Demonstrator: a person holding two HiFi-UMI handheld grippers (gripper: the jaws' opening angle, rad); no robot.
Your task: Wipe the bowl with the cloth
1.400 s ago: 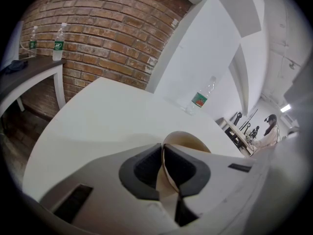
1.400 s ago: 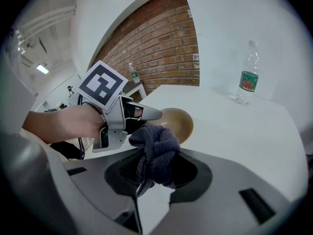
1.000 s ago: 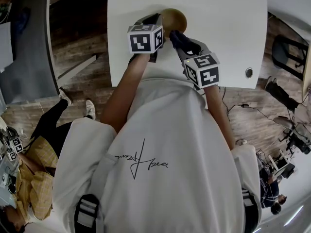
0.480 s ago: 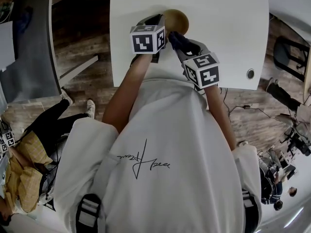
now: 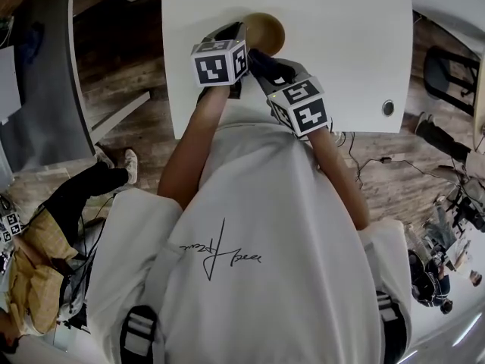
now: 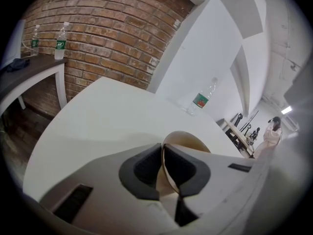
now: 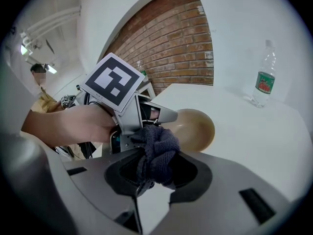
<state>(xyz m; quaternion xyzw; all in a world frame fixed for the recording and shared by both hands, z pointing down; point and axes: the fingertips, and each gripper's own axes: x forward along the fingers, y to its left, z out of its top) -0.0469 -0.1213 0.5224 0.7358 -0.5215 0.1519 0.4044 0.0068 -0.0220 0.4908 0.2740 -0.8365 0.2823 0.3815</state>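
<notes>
— Where's the bowl [image 5: 265,30]?
— On the white counter [image 5: 341,44], near its front edge, with its rim pinched between the jaws of the left tool [image 6: 163,151].
— And the cloth [image 7: 156,153]?
— It's a dark bunch clamped in the right tool [image 7: 157,168], just beside the bowl (I can't tell whether they touch).

You're standing in a lab-like workroom: brick wall [image 6: 112,33], plank floor [image 5: 129,127], a white counter [image 5: 356,44] at twelve o'clock. Another person [image 5: 38,279] is at eight o'clock with marker cubes [image 5: 10,224].
</notes>
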